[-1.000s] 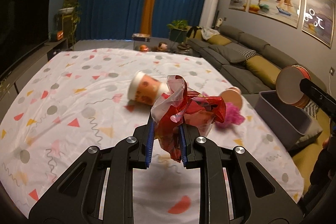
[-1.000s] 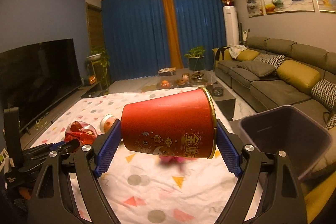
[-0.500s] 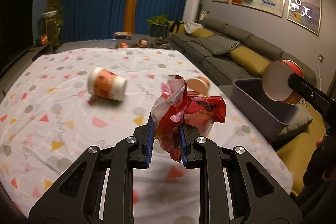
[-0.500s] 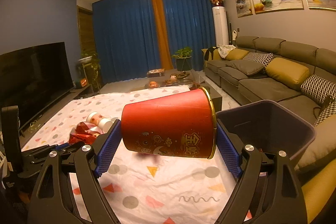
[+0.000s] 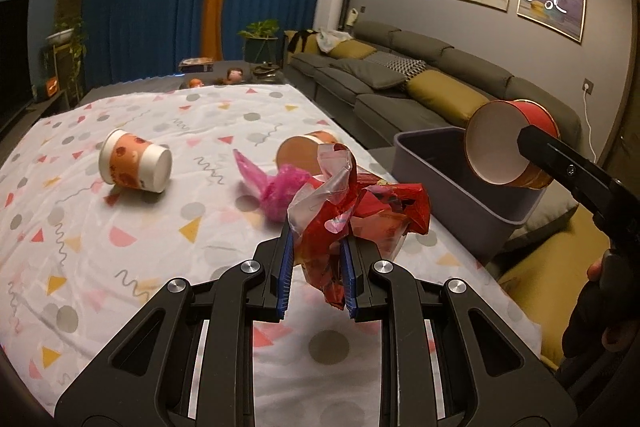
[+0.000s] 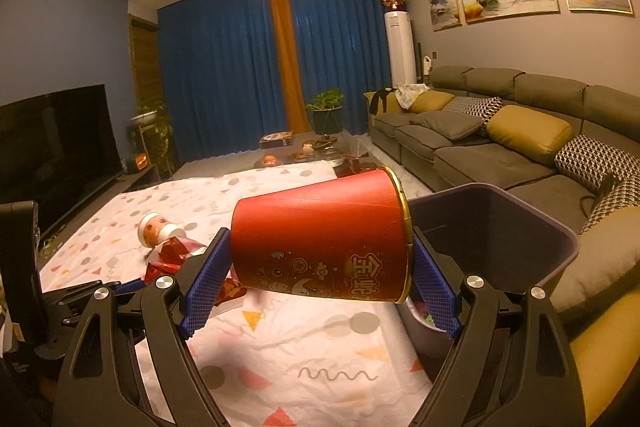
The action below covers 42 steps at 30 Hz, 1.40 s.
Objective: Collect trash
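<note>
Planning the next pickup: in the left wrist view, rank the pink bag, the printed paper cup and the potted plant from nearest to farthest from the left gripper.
1. pink bag, just ahead of the left gripper, slightly left.
2. printed paper cup, lying left on the table.
3. potted plant, by the curtains.

The left gripper (image 5: 316, 267) is held low and level, its blue-padded fingers (image 5: 285, 277) drawn close together and pinching a crumpled red wrapper (image 5: 360, 215) that sticks up between them. The right gripper (image 6: 320, 281) is raised off to the right, its fingers (image 6: 206, 287) spread wide and clamped on the two ends of a red paper tub (image 6: 324, 239) lying sideways. A gloved right hand (image 5: 604, 311) grips its handle
</note>
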Available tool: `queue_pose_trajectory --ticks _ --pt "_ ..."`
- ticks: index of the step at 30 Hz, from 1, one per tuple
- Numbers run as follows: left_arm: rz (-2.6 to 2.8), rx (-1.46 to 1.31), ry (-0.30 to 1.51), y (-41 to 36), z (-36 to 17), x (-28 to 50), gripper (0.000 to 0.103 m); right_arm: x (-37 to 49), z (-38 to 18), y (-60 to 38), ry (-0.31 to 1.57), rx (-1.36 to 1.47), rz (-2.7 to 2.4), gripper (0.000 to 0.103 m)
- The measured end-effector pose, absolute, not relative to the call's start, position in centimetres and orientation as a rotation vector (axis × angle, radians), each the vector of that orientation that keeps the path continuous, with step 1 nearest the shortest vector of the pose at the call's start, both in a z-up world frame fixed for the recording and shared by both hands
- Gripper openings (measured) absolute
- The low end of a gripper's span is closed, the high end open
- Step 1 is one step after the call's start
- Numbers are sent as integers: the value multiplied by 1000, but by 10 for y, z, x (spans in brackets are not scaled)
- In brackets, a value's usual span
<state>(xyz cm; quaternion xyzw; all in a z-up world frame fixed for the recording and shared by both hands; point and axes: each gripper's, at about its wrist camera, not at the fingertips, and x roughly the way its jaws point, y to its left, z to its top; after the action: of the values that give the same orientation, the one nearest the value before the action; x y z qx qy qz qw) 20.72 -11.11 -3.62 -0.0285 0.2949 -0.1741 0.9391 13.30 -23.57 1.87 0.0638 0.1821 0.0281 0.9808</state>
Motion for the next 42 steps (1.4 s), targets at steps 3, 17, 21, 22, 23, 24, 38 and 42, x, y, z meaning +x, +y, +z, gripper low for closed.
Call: queue_pose_trajectory --ticks 3,17,21,22,23,24,38,42 --pt "-366 -54 602 -117 -36 210 20 132 16 -242 367 133 45 82" --pt "-448 -29 586 -163 -30 231 20 143 7 -290 366 174 -60 82" --pt "-481 -18 576 -181 -28 239 20 150 2 -304 370 184 -97 83" --pt "-490 -16 575 -187 -28 242 20 152 0 -307 373 186 -104 83" --pt "-496 -16 574 -189 -28 243 20 155 -2 -309 376 185 -112 83" --pt "-504 -15 572 -194 -27 246 20 156 -4 -310 379 184 -119 83" --pt "-567 -4 597 -232 -39 280 20 177 -25 -327 419 181 -192 83" --pt "-572 6 609 -235 -44 283 20 182 -26 -327 424 180 -201 83"
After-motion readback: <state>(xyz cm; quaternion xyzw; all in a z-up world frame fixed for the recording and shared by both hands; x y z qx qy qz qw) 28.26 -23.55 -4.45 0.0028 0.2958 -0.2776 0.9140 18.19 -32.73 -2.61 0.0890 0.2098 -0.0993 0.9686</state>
